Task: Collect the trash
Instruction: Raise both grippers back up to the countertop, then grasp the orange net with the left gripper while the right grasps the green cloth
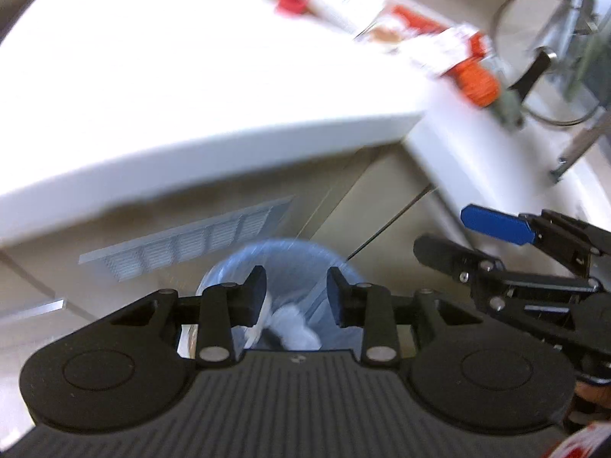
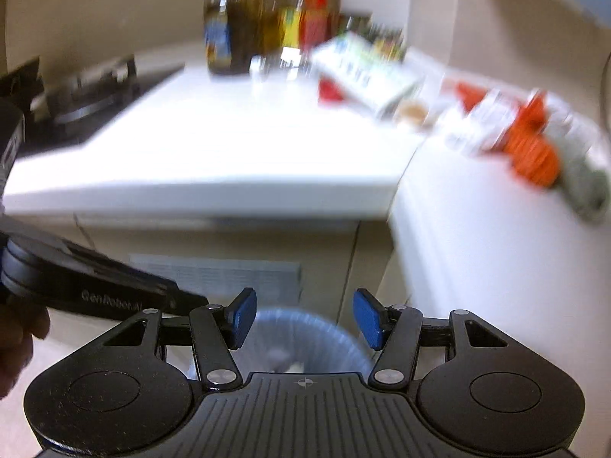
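While above bin [image 1: 275, 267]: left hand-held gripper [image 1: 296, 292], right hand-held gripper [image 2: 303, 320] apart, empty; risk knocking table [image 2: 214, 187] edge, blurred.

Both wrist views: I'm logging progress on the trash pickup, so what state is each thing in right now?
Left gripper: fingers apart, nothing between them.
Right gripper: fingers apart, nothing between them.
Trash bin: on the floor, lined with a bag, white crumpled trash inside.
Packaging litter: lying on the counter, not yet collected.
Orange item: lying on the counter; too blurred to identify.
Bottles: standing upright at the back.
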### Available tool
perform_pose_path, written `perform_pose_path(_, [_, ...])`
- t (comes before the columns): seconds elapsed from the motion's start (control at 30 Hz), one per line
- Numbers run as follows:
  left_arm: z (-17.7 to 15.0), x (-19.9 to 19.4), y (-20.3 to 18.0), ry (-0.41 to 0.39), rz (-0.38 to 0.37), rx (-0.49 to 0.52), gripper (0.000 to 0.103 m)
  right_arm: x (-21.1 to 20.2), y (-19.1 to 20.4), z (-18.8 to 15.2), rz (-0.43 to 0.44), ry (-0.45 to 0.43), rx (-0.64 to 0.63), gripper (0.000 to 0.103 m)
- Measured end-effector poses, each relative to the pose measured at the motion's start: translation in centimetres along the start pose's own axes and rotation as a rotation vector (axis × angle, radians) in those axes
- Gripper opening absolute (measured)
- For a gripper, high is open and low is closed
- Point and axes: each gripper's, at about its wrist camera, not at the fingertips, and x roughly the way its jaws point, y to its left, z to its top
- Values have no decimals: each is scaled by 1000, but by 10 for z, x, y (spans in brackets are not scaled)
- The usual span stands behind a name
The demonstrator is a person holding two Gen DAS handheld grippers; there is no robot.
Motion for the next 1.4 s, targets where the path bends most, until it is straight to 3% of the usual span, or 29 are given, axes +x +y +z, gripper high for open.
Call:
perform_pose_path(0.23, [40, -17, -41, -124, -57, 70, 34, -41, -36, 31, -131, -157, 45, 57])
perform_pose_path(0.5, [89, -7, -91, -193, -103, 129, 45, -45, -121, 54, -257, -169, 157, 57])
perform_pose_path(0.63, [110, 9, -114, -208, -117, 156, 50, -46, -162, 62, -303, -184, 203, 77])
perform_pose_path(0.7, [119, 16, -124, -213, -120, 165, 51, -44, -182, 65, -315, -185, 217, 78])
perform_pose_path(0.87, [141, 40, -146, -219, -100, 169, 62, -25, -224, 73, -302, -139, 227, 80])
perform_pose_path(1.1, [157, 77, -172, -193, -46, 185, 63, 8, -274, 79, -236, -96, 269, 83])
perform_pose_path(1.4, [167, 124, -208, -162, -71, 211, 62, 30, -310, 78, -158, -77, 322, 83])
